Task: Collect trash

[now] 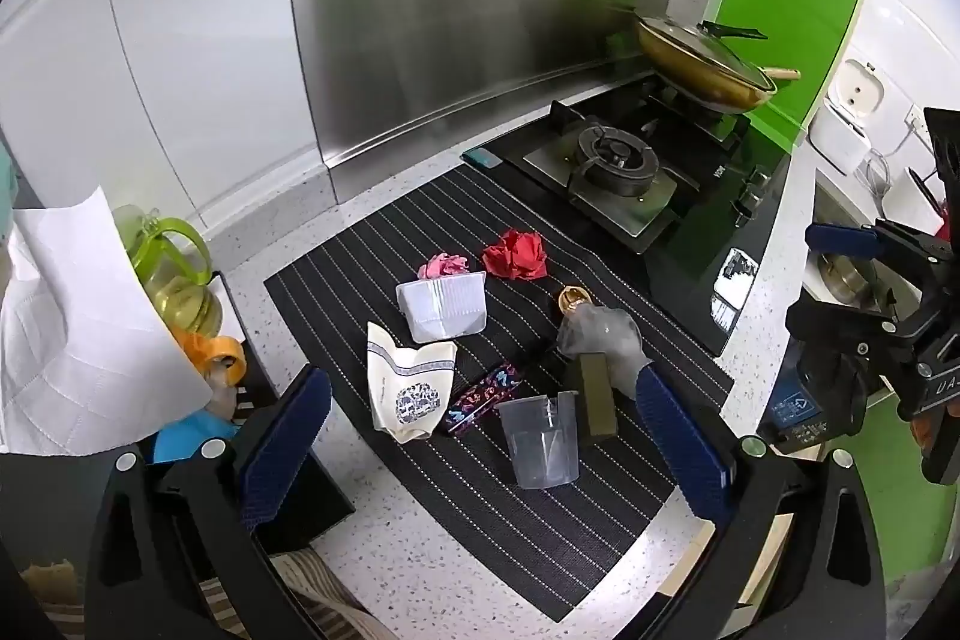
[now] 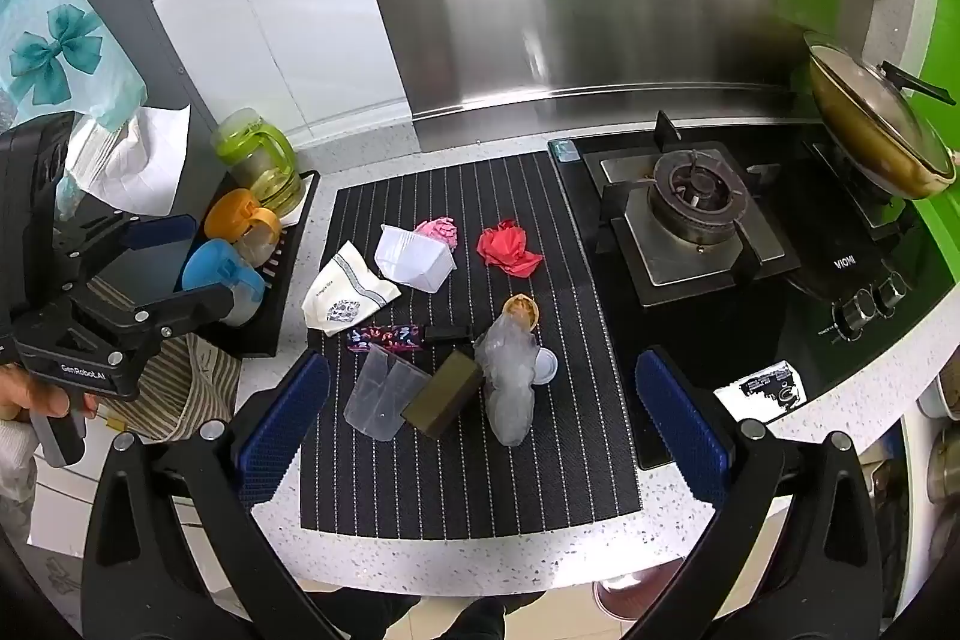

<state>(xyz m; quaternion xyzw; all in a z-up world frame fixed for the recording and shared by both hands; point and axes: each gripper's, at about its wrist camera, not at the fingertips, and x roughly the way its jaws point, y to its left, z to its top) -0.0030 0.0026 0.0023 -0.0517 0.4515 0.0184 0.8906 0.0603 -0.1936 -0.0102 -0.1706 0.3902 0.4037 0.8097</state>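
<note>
Trash lies scattered across the striped black mat (image 2: 468, 460) on the speckled counter (image 2: 480, 559), just left of the gas hob (image 2: 696, 214), which suggests it was laid out there to be gathered piece by piece. The larger pieces sit near the mat's front half: a crumpled clear plastic bag (image 2: 510, 382), a clear plastic cup (image 2: 384, 391) lying on its side against a brown box (image 2: 441, 394), a white container (image 2: 414, 253) and a cream paper pouch (image 2: 345, 298). Smaller are the red paper wad (image 2: 507, 247), the pink wad (image 2: 441, 229), a patterned wrapper (image 2: 384, 339) and a gold cap (image 2: 521, 309). The left gripper (image 1: 480, 436) and right gripper (image 2: 480, 424) hover above the near edge, each with fingers spread wide and nothing between them. The mat's bare front strip gives open room to come down; the drying rack (image 2: 282, 274) crowds the left edge.
</note>
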